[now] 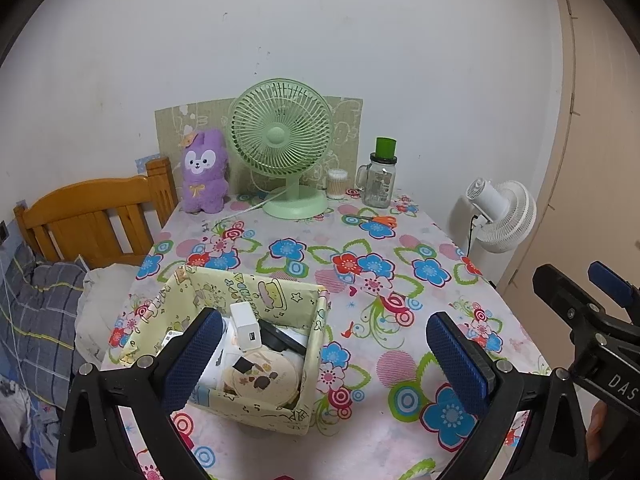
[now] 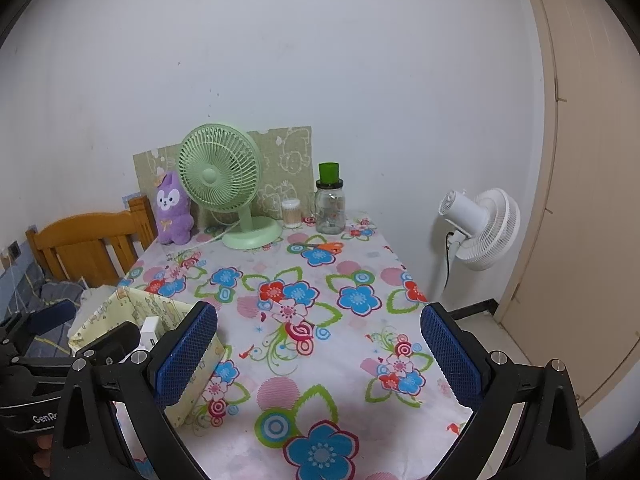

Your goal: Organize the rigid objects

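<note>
My left tongs (image 1: 324,354) are spread wide and pinch nothing; they hang over the near part of the table (image 1: 400,432). Right under the left finger (image 1: 192,354) sits the box (image 1: 256,410), a yellow patterned paper one, open on top, standing on the floral cloth. It is already well filled: a white charger (image 1: 248,330) stands upright near the middle with its port facing me, a round tin (image 1: 262,376) with a pale printed lid lies flat against the near wall, a dark curved thing (I cannot tell what) lies just behind the tin, and white cartons or papers are packed on the left side, partly hidden by my finger.

My right tongs (image 2: 318,354) are spread just as wide, also pinching nothing, over bare cloth. From that camera the box (image 2: 120,308) is to the left of and partly behind the left finger (image 2: 186,354), with the charger (image 2: 150,330) showing over its rim.

Well ahead of both tongs, by the wall, stand a purple plush (image 1: 205,172), a green fan (image 1: 282,140), a tub of swabs (image 1: 337,184) and a glass jar (image 1: 378,184) with a green cup on its lid. The jar looks empty apart from its print. Orange scissors (image 1: 380,221) lie flat just in front of the jar, apart from the box.
</note>
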`<move>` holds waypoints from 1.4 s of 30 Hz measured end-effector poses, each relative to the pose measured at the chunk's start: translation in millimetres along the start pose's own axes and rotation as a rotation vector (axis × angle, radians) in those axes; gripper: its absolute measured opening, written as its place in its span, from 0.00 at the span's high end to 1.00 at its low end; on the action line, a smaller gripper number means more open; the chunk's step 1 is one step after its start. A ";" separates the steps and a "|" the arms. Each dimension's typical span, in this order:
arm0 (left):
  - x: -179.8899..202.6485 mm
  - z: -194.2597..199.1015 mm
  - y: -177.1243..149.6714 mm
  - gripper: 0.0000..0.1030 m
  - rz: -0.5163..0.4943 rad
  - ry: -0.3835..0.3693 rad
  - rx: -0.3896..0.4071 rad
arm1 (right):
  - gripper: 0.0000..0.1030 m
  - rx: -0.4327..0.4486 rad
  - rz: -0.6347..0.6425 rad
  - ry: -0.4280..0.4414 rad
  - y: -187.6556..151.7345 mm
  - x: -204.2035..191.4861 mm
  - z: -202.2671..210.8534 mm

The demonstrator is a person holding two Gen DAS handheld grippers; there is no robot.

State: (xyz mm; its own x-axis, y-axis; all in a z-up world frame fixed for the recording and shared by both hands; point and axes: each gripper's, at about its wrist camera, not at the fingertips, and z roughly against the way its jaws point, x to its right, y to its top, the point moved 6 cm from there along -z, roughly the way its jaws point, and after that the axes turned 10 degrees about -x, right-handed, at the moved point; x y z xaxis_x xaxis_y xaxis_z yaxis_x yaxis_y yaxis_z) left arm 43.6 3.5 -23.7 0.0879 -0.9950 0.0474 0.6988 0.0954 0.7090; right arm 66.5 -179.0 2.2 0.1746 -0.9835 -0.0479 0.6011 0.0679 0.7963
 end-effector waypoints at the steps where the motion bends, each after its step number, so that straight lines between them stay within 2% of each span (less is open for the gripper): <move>1: -0.3 -0.3 0.0 0.00 -0.001 0.003 0.003 | 0.00 0.002 0.001 -0.001 0.7 -0.7 -0.1; 29: -0.1 -2.7 -2.6 0.00 -0.001 -0.041 -0.026 | 0.00 0.013 0.015 0.012 2.2 -10.6 -1.9; 42: -1.7 -1.8 -1.5 0.00 -0.008 -0.024 -0.022 | 0.00 0.004 0.016 0.012 4.0 -11.0 -4.2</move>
State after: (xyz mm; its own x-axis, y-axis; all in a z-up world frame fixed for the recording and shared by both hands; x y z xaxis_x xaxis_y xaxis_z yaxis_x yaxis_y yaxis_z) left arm 43.8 5.1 -26.1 0.0653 -0.9961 0.0585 0.7145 0.0876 0.6941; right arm 70.2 -167.2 3.4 0.1937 -0.9801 -0.0429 0.5948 0.0826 0.7996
